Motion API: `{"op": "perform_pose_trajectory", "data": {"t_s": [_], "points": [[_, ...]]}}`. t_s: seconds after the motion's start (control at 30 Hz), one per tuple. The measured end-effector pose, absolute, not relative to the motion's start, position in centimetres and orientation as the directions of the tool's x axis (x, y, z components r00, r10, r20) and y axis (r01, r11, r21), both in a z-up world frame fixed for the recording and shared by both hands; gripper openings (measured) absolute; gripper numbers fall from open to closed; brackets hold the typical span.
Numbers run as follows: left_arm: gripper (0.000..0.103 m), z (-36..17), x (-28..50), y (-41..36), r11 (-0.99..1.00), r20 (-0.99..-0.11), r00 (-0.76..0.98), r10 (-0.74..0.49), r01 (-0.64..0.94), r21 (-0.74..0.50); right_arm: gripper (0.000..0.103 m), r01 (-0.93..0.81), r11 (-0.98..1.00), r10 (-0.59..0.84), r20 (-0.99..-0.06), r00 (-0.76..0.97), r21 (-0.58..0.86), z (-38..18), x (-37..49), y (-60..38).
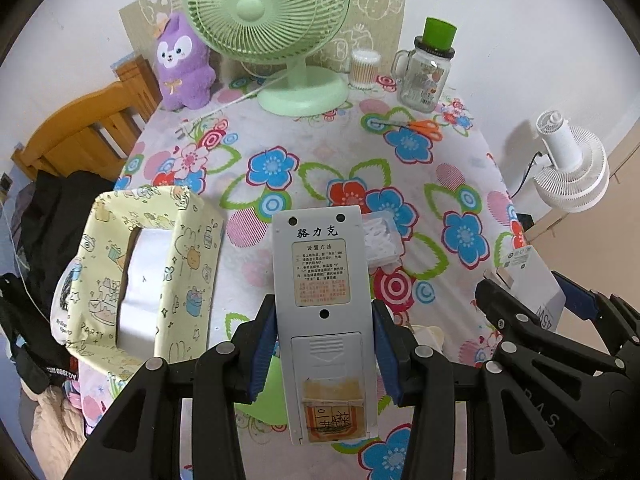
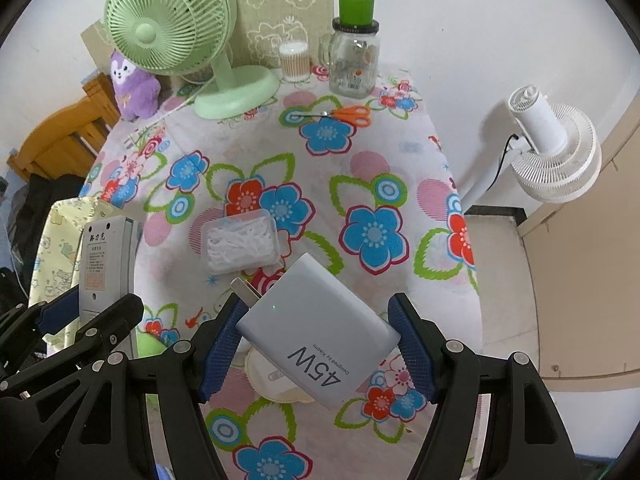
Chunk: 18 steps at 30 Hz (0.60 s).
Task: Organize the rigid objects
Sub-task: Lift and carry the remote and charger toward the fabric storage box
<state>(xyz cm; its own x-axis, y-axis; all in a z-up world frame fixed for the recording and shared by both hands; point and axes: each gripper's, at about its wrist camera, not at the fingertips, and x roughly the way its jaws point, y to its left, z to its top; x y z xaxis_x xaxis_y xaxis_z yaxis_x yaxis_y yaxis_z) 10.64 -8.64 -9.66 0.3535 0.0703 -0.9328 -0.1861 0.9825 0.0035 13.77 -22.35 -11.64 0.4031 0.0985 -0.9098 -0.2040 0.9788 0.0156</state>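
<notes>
My left gripper (image 1: 324,344) is shut on a grey remote control (image 1: 324,280), held back side up above the flowered tablecloth (image 1: 280,168). The remote also shows at the left of the right wrist view (image 2: 102,264). My right gripper (image 2: 318,344) is shut on a white 45W charger (image 2: 312,324), held diagonally with its prongs pointing up-left; it shows at the right of the left wrist view (image 1: 536,280). A clear box of white floss picks (image 2: 242,242) lies on the cloth just ahead of the charger. A yellow patterned open box (image 1: 148,268) stands to the left of the remote.
A green desk fan (image 1: 276,20), purple plush toy (image 1: 184,64), cotton swab jar (image 1: 363,68) and glass mug jar with a green lid (image 1: 428,68) stand at the table's back. Orange scissors (image 2: 348,114) lie near them. A white floor fan (image 2: 556,152) stands off the right edge.
</notes>
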Motion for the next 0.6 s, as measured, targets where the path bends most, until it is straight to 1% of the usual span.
{"op": "perform_pose_trajectory", "data": {"t_s": [0.37, 0.6], "points": [[0.046, -8.2, 9.5, -8.7, 0.976, -0.926, 0.365, 0.102, -0.218, 0.022, 0.075, -0.251, 0.968, 0.125, -0.904, 0.408, 0.020, -10.2, 13.1, -22.2], [0.046, -7.7, 9.7, -7.4, 0.983, -0.917, 0.389, 0.093, -0.184, 0.021, 0.075, -0.213, 0.977, 0.118, -0.900, 0.421, 0.028, -10.0, 13.0, -21.2]]}}
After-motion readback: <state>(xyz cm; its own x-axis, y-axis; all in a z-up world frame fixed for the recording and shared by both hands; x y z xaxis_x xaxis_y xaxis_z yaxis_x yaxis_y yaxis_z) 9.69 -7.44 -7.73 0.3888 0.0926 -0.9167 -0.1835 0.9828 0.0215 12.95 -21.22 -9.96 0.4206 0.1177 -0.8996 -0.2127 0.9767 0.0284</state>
